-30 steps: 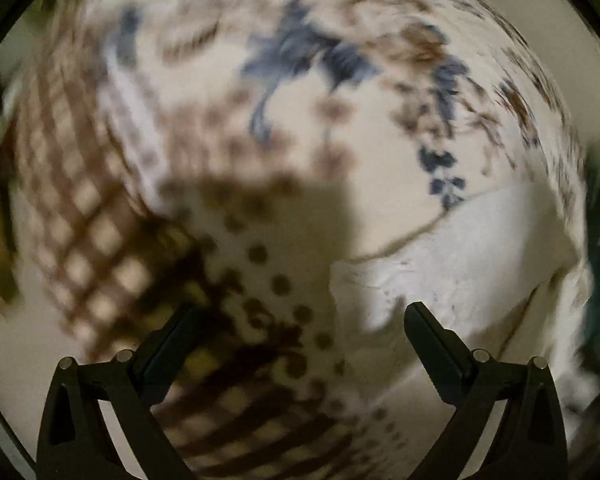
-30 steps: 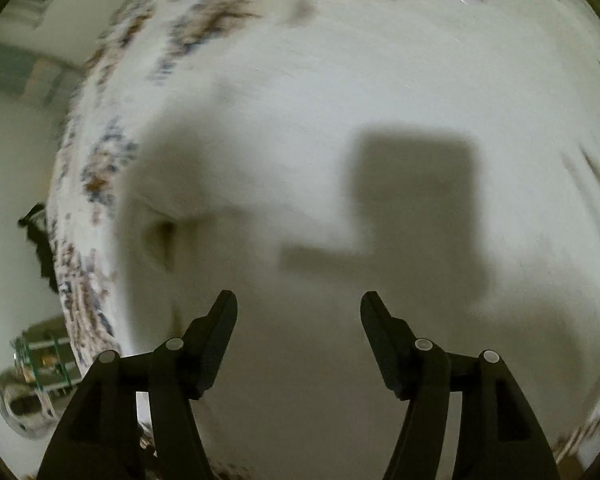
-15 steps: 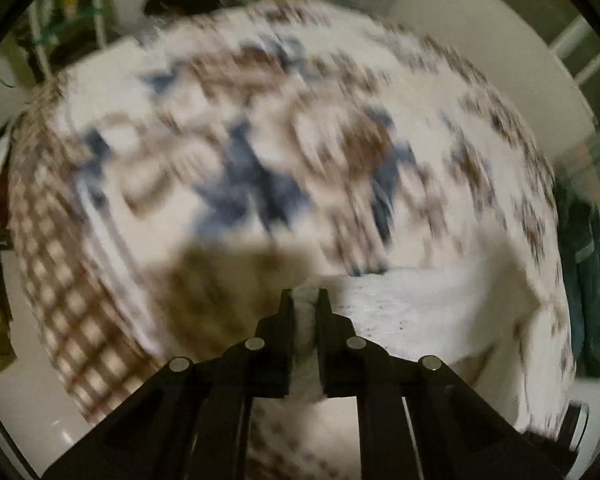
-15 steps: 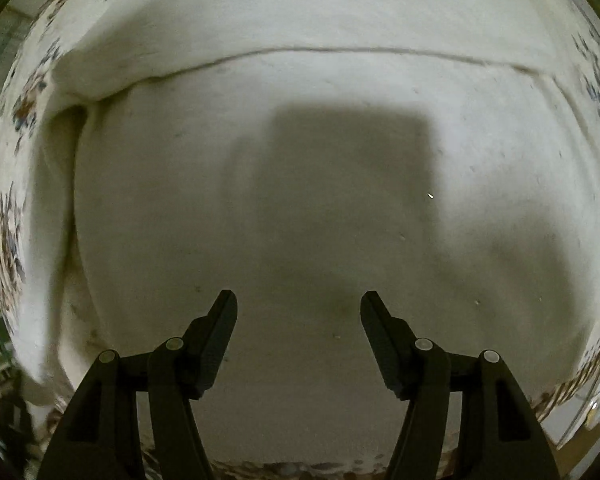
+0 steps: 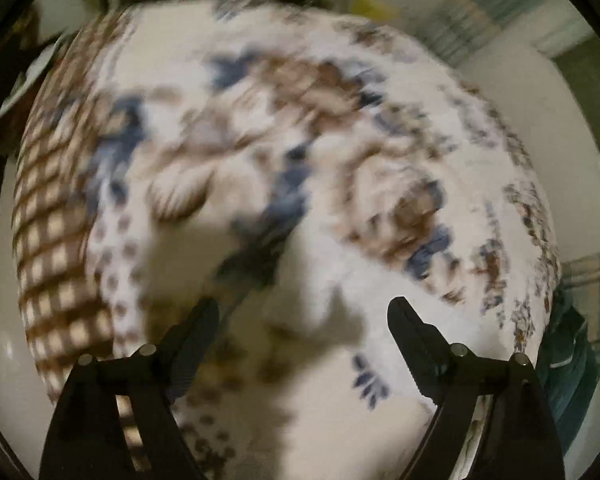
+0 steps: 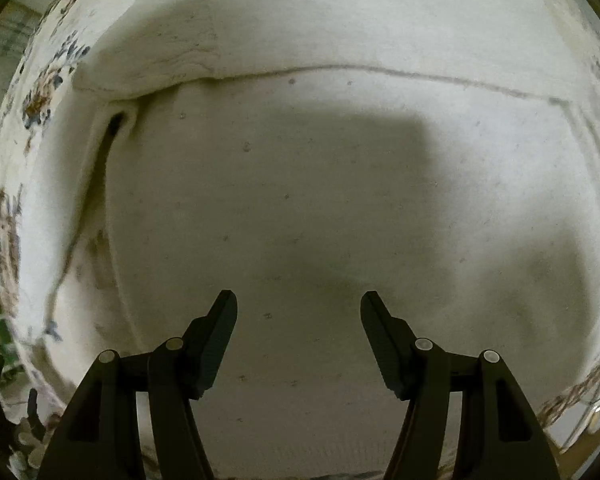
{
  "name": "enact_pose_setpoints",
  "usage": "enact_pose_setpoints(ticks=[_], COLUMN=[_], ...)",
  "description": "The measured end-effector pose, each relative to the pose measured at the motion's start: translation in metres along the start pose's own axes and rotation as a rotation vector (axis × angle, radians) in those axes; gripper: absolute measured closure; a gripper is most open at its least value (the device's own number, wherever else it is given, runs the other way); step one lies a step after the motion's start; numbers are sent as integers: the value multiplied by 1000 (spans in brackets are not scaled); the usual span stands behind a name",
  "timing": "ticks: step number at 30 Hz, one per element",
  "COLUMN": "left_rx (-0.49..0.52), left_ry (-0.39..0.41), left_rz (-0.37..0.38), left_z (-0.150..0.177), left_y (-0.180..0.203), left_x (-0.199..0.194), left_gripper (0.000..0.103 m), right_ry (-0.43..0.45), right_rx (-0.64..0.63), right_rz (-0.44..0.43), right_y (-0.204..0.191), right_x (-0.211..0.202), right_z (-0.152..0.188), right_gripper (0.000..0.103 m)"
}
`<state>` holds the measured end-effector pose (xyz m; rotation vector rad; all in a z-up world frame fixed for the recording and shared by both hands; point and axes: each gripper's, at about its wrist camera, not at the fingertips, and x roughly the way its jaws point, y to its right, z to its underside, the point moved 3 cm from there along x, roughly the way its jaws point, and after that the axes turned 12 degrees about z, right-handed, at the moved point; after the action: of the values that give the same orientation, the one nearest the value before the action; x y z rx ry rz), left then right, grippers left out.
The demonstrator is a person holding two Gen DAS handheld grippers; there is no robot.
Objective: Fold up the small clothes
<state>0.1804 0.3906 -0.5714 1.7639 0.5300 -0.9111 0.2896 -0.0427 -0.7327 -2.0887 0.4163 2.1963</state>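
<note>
left tongs (image 5: 303,316) just opened, apart over patterned cover (image 5: 228,128), right tongs (image 6: 299,307) apart above white cloth (image 6: 300,184)

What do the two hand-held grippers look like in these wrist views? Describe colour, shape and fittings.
Both the left hand-held gripper and the right hand-held gripper are matte black, with two angular fingers tapering to blunt tips, ribbed inner pads, open slotted arms and round silver pivot pins.

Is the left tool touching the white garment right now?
Apart. In the left wrist view the left tool has just been opening; its fingers stand wide, and the blurred white garment lies beyond them, with nothing pinched.
</note>
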Motion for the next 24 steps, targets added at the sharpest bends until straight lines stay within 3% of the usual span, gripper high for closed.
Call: enact_pose_setpoints(ticks=[4, 6, 8, 9, 10, 11, 12, 18, 22, 24], left_rx=[-193, -195, -139, -107, -61, -27, 11, 231, 415, 513], left_ry=[-58, -74, -33, -3, 21, 22, 20, 113, 171, 193], left_rz=[68, 78, 54, 60, 39, 23, 22, 8, 69, 120], left_z=[9, 8, 3, 0, -3, -6, -11, -28, -23, -11], left_y=[-27, -22, -9, -1, 9, 15, 24, 91, 183, 235], left_x=[31, 53, 63, 65, 66, 69, 72, 44, 12, -3], left_gripper=[17, 19, 19, 28, 65, 87, 94, 94, 94, 94], right_ry=[121, 163, 167, 158, 147, 137, 132, 136, 144, 148], right_rx=[-20, -7, 7, 18, 30, 42, 54, 137, 224, 258], right_rz=[123, 157, 171, 161, 151, 143, 136, 99, 45, 7], right_y=[10, 17, 22, 24, 24, 24, 26, 53, 103, 125], right_x=[-2, -1, 5, 9, 9, 13, 15, 25, 25, 25], right_z=[2, 1, 0, 0, -5, -4, -4, -2, -1, -3], right_gripper=[25, 25, 25, 25, 25, 25, 25, 25, 24, 15])
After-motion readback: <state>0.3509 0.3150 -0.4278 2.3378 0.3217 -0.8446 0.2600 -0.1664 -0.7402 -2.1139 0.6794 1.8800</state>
